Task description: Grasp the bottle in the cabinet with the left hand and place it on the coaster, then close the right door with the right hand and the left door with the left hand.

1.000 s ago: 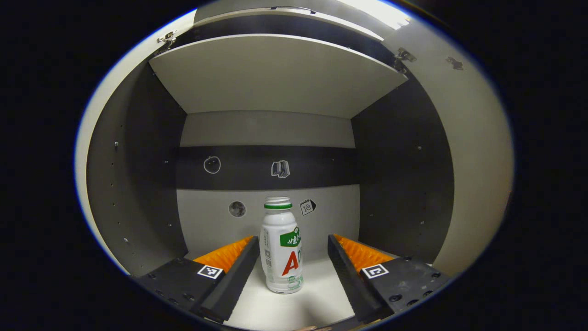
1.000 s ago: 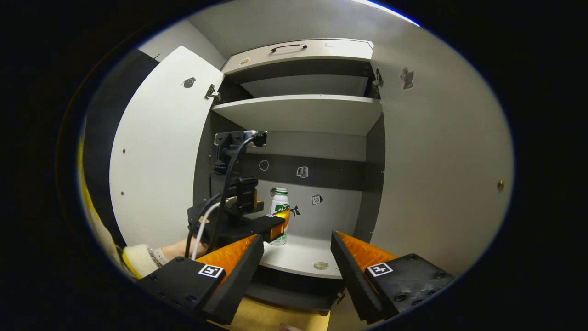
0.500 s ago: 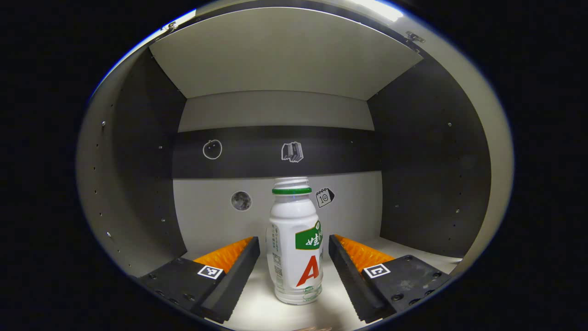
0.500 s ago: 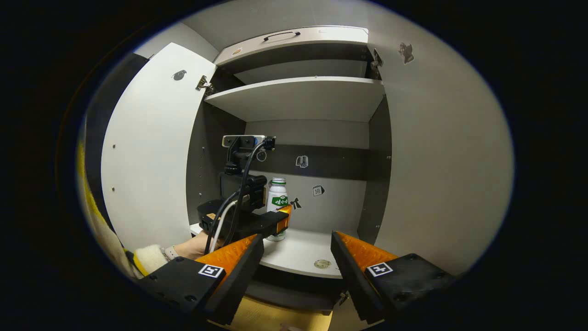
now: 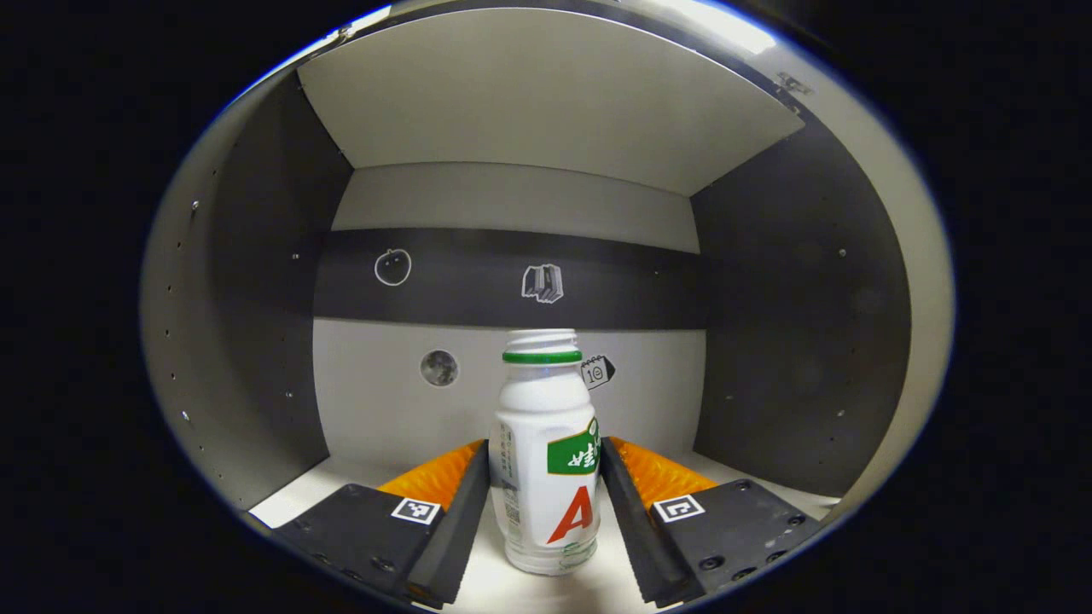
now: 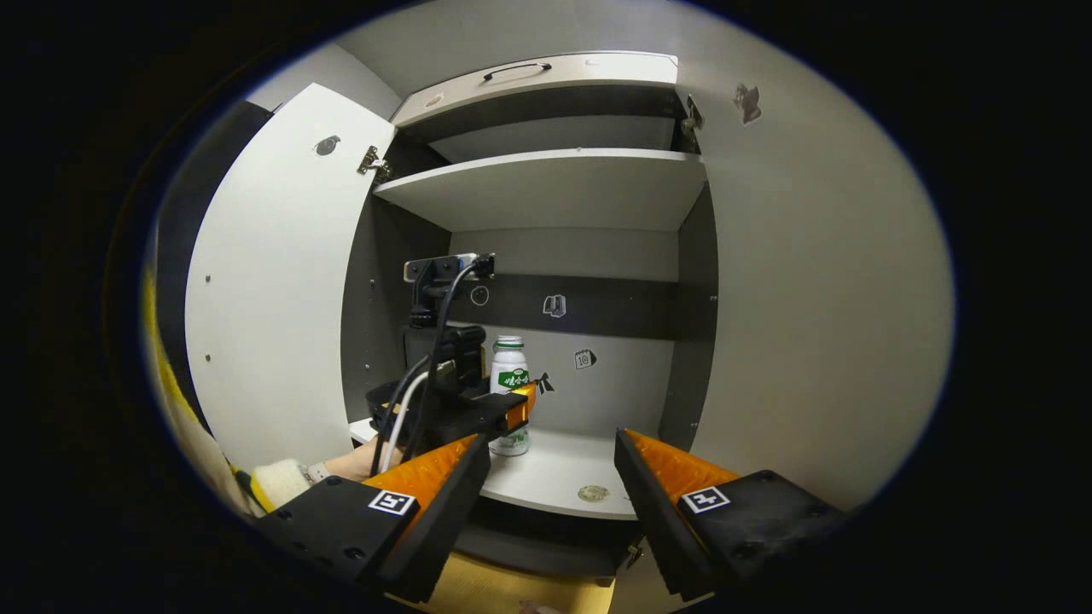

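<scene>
Left gripper (image 5: 546, 503): deep inside the cabinet, both fingers right up against the bottle's sides, one on each flank, and it looks clamped on!
Bottle (image 5: 547, 460): upright on the lower shelf (image 5: 294, 499), white with a green band under the cap, standing squarely between the left fingers.
Left gripper from the right gripper view (image 6: 512, 409): reaching in over the shelf edge, a hand (image 6: 354, 465) and pale sleeve (image 6: 273, 482) behind it, cables running up from its body.
Right gripper (image 6: 550, 477): outside the cabinet, fingers spread wide, nothing between them.
Bottle from the right gripper view (image 6: 509, 384): toward the left half of the shelf, partly behind the left gripper.
Left door (image 6: 273, 281): swung wide open.
Right door (image 6: 819, 281): open too, its inner face toward the camera.
Upper shelf (image 5: 546, 94): spans the cabinet above the bottle.
Back wall (image 5: 512, 281): dark band with small stickers, more stickers on the pale panel below.
Round disc (image 6: 592, 493): lies flat near the front edge of the shelf, well apart from the bottle.
</scene>
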The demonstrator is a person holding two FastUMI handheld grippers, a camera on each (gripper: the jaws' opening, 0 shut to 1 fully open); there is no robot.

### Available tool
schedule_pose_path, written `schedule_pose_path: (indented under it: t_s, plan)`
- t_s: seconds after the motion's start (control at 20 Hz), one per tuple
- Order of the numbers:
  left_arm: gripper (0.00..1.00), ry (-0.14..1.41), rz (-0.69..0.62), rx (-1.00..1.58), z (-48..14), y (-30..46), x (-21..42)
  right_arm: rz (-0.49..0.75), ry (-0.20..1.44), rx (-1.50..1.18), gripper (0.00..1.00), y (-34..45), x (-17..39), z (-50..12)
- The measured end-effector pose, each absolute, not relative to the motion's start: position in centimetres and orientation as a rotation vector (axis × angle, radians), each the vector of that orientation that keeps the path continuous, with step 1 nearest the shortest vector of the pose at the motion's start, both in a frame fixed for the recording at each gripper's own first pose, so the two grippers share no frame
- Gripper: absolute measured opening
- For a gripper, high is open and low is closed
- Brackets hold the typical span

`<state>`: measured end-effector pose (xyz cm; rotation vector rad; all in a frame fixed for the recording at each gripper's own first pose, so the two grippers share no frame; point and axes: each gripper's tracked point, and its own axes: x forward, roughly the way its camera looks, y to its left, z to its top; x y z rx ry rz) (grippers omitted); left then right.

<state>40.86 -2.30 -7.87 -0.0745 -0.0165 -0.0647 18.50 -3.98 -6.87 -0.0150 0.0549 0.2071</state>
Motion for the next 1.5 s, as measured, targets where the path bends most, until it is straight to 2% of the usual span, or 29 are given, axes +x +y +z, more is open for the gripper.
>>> schedule_pose_path:
  t_s: [0.45, 0.9, 1.25, 1.5]
  plan:
    - [0.76, -0.091, -0.129, -0.092, -2.5, -1.6, 28.1, 0.117, 0.028, -0.020, 0.97, -3.9, 14.6, -5.1]
    - [0.76, -0.060, -0.213, -0.118, -4.4, -2.4, 12.3, -0.037, 0.025, -0.079, 0.97, -4.9, 6.4, -5.1]
    - [0.76, -0.024, -0.217, -0.092, -8.6, -4.4, 5.5, 0.001, 0.027, -0.069, 0.97, -5.2, 3.7, -6.2]
    - [0.76, -0.003, -0.146, -0.105, -14.2, -6.1, 1.8, 0.074, 0.096, -0.039, 0.97, -6.3, 3.5, -10.6]
